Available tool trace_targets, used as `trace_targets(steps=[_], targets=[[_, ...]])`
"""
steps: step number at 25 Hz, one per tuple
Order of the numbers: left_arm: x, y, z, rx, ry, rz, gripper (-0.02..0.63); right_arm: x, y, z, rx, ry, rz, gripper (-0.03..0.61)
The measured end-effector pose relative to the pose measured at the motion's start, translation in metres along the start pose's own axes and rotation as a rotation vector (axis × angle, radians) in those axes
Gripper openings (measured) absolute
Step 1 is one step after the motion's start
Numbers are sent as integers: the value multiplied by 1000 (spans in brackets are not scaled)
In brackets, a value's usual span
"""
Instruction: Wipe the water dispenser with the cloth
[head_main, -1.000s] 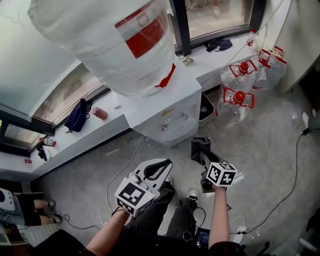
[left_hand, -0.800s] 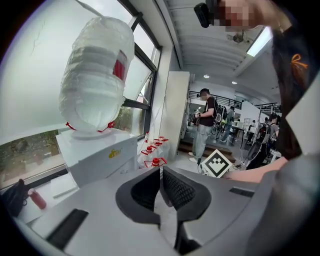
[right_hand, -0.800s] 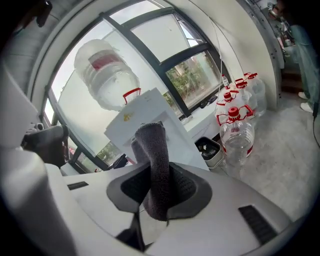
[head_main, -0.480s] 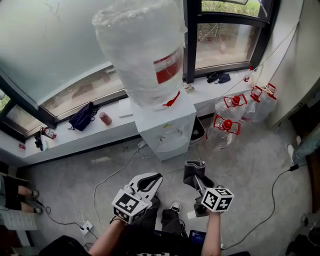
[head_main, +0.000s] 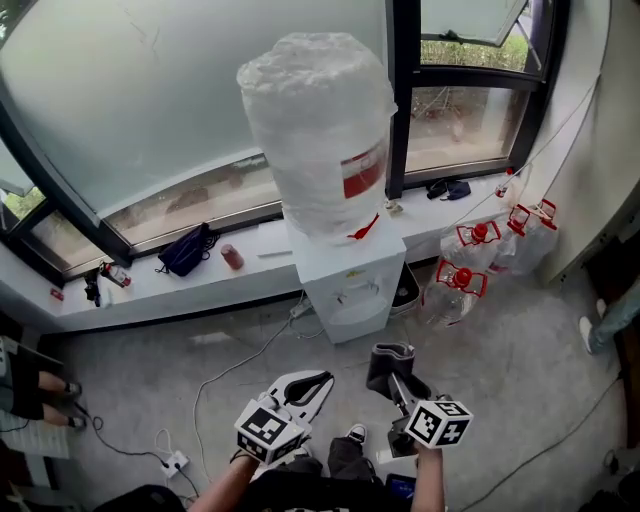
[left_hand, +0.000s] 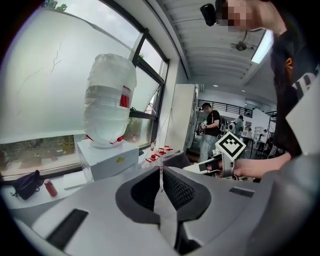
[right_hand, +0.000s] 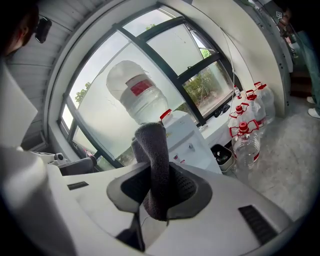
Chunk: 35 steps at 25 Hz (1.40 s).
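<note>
- Clamps the cloth (right_hand: 155, 160) in the right gripper (head_main: 398, 380): jaws closed on its middle, with a dark fold rising above the tips.
- Holds the left gripper (left_hand: 161, 182) with jaws pressed together on nothing, just left of the right jaws.
- Places the dispenser (head_main: 345, 280) ahead of both jaws and well apart from them: white, against the window ledge, with a wrapped bottle (head_main: 318, 130) upside down on top.
- Shows no contact between cloth and dispenser, and no wiped patch to tell from a dry one in any view.
- Reads as barely begun: cloth in hand, wiping not yet started.
- Leaves nearly everything to do: carry the right jaws forward to the dispenser, press the cloth on top, front and sides, and rub across.
- Calls for care round the taps on the front and the red strap under the bottle, both likely to snag the fold.
- Notes spare bottles (head_main: 470, 260) ahead and right of the right jaws, beside the dispenser, probably no part of the wipe.
</note>
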<state>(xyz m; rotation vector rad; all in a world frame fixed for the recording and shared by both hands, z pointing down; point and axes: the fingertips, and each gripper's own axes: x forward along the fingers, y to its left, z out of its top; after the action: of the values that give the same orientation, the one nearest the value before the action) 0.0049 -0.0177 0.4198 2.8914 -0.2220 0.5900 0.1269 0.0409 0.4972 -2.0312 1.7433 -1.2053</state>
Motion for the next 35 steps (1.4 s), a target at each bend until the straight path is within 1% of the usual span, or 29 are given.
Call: trace_targets(steps=[3,7,10,13,16,17,20,23,29,35], targets=[[-15,7,8,21,-31,11,20,-4,22,-3,-26,-3,15,103],[-52,8,4,18,-57,11,20,-17,58,-17,-47,-9,25,101],[-85,5,-7,29,-67,23,20,-32,88,-30,-71,-24,19,101],[-124,1,-22,39,-78,32,20,-45,119,-52,-83,-36,12,101],[-162,-4,-33,7,-88,24,20,-57,147,-71,-67,-74,6,101],[-173,-5,-39,2,-85,20,20,-60,155,-80,-59,-76,10,101],[-203,-6,-55,27,-78,18,20,-65,176,-104,-65,-59,18,101],[-225,-15,-55,39,-101,8,20,-72,192,-116,-105,-64,3,101],[-245,-34,-50,75,-148,-18,20,-87,211,-117,-159,-108,-18,101],[-260,-44,-47,78,-184,-29,20,-100,222,-123,-180,-133,-20,101]])
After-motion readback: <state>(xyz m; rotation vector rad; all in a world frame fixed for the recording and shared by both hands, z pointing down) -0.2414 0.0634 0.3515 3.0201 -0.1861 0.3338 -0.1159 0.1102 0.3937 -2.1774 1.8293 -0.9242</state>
